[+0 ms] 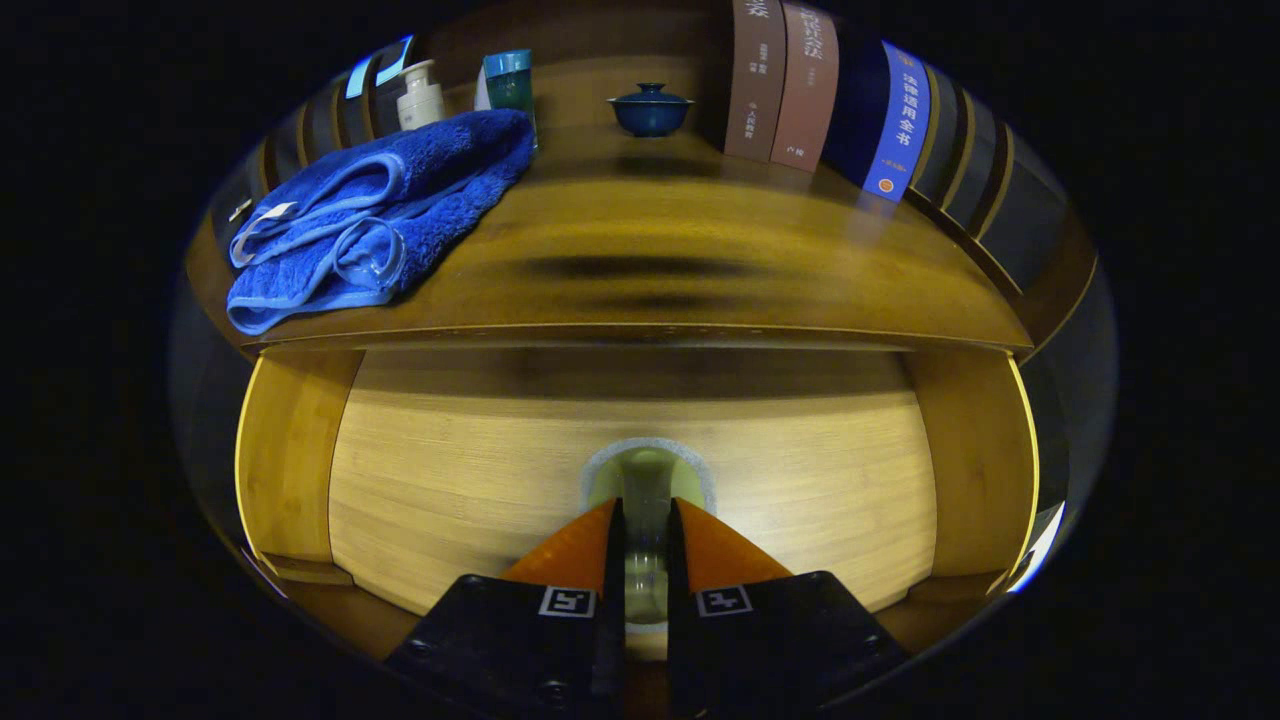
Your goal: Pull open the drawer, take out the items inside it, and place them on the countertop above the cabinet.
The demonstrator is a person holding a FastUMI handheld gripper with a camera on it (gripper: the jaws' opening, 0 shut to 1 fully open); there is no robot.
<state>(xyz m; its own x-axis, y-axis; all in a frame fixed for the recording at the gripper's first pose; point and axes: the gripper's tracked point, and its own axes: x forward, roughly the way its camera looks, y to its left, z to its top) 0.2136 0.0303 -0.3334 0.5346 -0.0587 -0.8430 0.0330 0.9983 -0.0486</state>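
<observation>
Looking ahead, your gripper fingers squeeze the drawer handle at 12 o'clock. Its inside is hidden.

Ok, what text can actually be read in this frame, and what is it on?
"法律适用全书": spine of the blue book.
Brown books: spine print too blurred to read.
Pump bottle, towel tag: nothing legible.
Claw, closed on the drawer handle: square coded markers, no words.
</observation>
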